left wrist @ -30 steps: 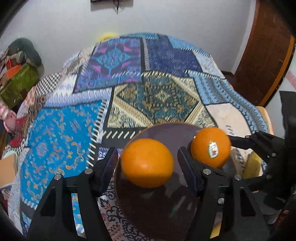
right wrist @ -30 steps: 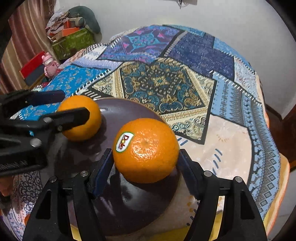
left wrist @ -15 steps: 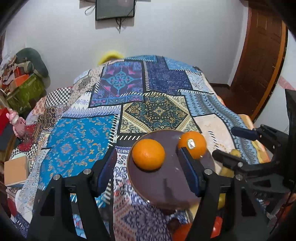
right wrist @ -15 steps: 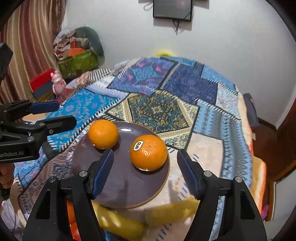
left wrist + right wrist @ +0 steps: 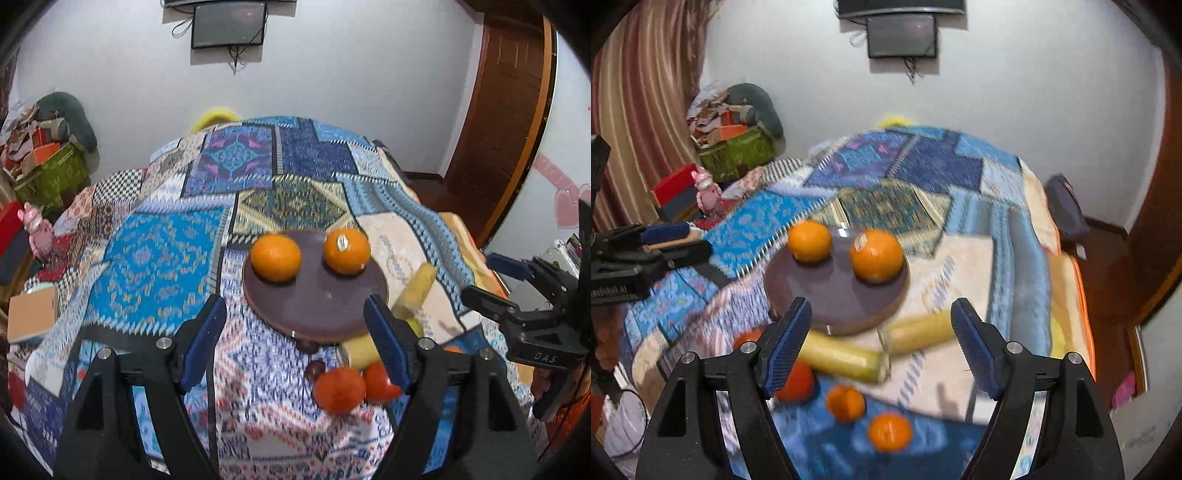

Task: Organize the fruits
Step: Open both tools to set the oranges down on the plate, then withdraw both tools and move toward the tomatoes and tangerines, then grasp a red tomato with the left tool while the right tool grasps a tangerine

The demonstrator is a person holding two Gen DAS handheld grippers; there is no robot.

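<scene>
Two oranges rest side by side on a dark brown plate on the patchwork cloth: a plain orange on the left and a stickered orange on the right. My left gripper hovers back from the plate, its jaws opening with nothing between them. In the right wrist view the same plate carries the plain orange and the stickered orange. My right gripper stands clear of them too, its jaws opening and empty.
Bananas lie just in front of the plate, with several small orange and red fruits nearer me. The left gripper shows at the left edge. The cloth's right edge drops toward a wooden door.
Both grippers have let go of their oranges and pulled back and up from the plate. The oranges stay on the plate, and more fruit has come into view below it.
</scene>
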